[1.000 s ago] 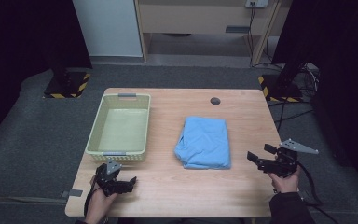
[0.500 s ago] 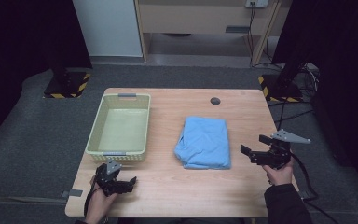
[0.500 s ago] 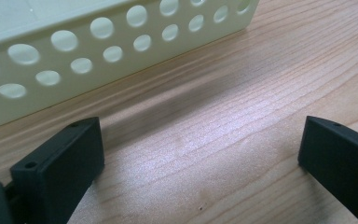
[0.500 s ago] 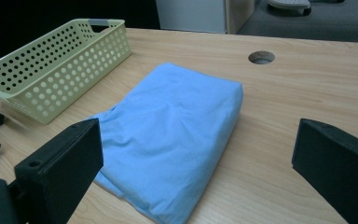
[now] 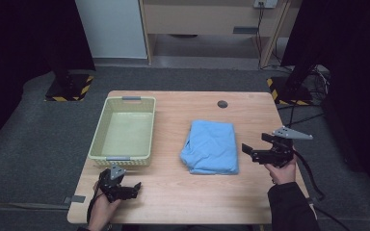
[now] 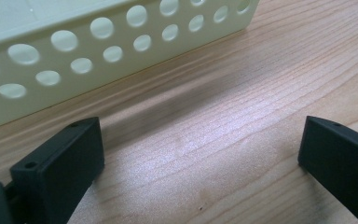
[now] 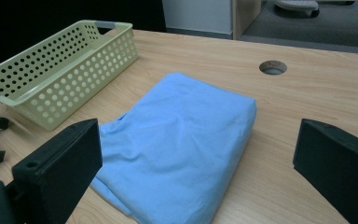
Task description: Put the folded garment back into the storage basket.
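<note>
The right gripper (image 5: 254,153), jaws wide apart and empty, is held level above the light wooden table (image 5: 173,192), aimed at one folded light-blue cloth (image 5: 210,146) lying just beside it at the table's middle. The left gripper (image 5: 131,187), also spread open and empty, rests low near one pale-yellow perforated plastic basket (image 5: 125,159).

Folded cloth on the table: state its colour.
The folded cloth is plain light blue, clearest in the right gripper view.
</note>
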`<state>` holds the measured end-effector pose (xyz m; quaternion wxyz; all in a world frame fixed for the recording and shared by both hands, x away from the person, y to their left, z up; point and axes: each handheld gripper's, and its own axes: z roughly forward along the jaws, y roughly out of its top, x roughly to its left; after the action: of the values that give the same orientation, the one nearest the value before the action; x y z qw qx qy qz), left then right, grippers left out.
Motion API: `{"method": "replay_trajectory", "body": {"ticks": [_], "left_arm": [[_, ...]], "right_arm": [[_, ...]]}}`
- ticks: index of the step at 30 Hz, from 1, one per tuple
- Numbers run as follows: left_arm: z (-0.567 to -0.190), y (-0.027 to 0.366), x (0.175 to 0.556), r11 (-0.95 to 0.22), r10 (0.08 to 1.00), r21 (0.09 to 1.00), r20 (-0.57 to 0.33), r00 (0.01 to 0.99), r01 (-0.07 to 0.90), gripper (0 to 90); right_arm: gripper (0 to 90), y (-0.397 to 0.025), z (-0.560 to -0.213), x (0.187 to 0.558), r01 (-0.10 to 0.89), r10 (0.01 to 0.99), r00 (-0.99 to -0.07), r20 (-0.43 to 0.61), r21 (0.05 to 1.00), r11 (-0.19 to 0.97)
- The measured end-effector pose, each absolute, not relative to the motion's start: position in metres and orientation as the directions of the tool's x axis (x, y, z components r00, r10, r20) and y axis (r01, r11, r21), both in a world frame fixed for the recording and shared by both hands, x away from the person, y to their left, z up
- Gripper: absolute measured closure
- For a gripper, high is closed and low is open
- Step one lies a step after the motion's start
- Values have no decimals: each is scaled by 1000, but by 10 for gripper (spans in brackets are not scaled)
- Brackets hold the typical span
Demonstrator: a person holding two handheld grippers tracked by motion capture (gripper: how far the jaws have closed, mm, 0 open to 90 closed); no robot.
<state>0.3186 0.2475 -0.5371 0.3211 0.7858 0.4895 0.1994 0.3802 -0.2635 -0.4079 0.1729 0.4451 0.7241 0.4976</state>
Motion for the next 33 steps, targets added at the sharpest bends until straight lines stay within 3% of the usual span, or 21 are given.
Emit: {"method": "replay_trajectory", "body": {"ticks": [33], "left_arm": [[-537,248,319,-315,897,700,-1,441,641,0]], "right_arm": [[15,-238,-418,419,506,817,-544,192,852,136]]}}
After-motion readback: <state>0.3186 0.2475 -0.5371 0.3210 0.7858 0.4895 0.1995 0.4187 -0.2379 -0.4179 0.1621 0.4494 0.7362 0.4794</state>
